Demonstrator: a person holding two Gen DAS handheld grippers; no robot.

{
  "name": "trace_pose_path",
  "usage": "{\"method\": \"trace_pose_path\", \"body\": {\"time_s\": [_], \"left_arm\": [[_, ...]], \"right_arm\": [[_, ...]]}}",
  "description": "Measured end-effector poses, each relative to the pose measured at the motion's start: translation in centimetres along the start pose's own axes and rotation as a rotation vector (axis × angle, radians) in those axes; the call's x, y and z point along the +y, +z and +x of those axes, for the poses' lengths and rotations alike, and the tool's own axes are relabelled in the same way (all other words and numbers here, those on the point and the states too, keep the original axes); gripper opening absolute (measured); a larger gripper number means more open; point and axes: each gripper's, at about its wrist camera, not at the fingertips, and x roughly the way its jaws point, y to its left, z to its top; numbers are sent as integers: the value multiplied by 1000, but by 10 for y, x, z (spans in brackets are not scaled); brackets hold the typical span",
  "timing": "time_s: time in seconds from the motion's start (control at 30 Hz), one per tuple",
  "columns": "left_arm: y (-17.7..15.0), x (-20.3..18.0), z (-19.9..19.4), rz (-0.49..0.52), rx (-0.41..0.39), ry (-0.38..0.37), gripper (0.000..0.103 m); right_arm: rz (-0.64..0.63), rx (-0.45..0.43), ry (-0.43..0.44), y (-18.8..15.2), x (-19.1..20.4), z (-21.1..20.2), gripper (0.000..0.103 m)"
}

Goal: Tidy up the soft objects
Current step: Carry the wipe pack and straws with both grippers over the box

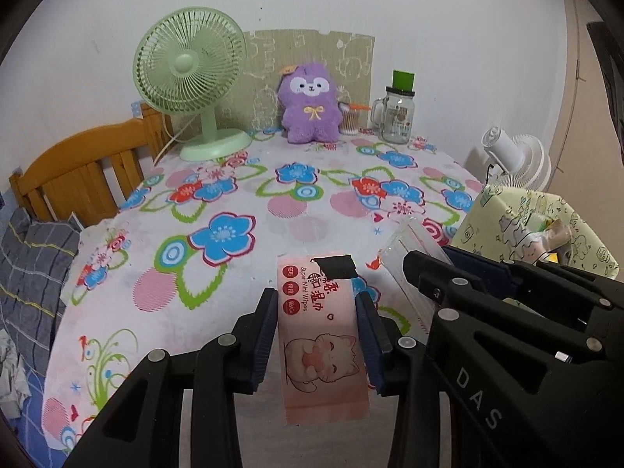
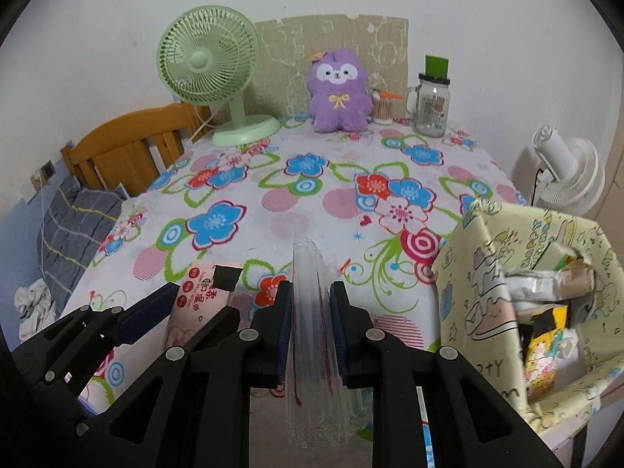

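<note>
Clamped between the pads of the left gripper (image 1: 316,335) is a pink pack of wet wipes (image 1: 321,347), held by its long sides with the jaws partly closed on it and its printed face turned up. The right gripper (image 2: 311,329) is pinched nearly shut on a clear plastic bag (image 2: 312,312), whose thin folded edge stands upright between the pads. Both items appear to be carried clear of the flowered tablecloth (image 1: 273,195), so the step in hand is judged to be bringing pack and bag together. Next, the bag's mouth would have to be opened or presented so the pack can be slid in, which calls for careful alignment. Both grippers are pitched forward and downward, side by side and close together. Beyond the jaws, well apart, a purple plush toy (image 1: 309,103) is seated; to the right of the jaws a yellow patterned box (image 2: 526,312) is open.
</note>
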Motion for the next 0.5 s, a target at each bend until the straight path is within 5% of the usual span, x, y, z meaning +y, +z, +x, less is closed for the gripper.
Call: {"method": "trace_pose_path", "body": {"time_s": [0.5], "left_arm": [[20,-8,-40,9,-73,14,41]], "right_arm": [[-4,-74,3,19,1,-42,23]]}}
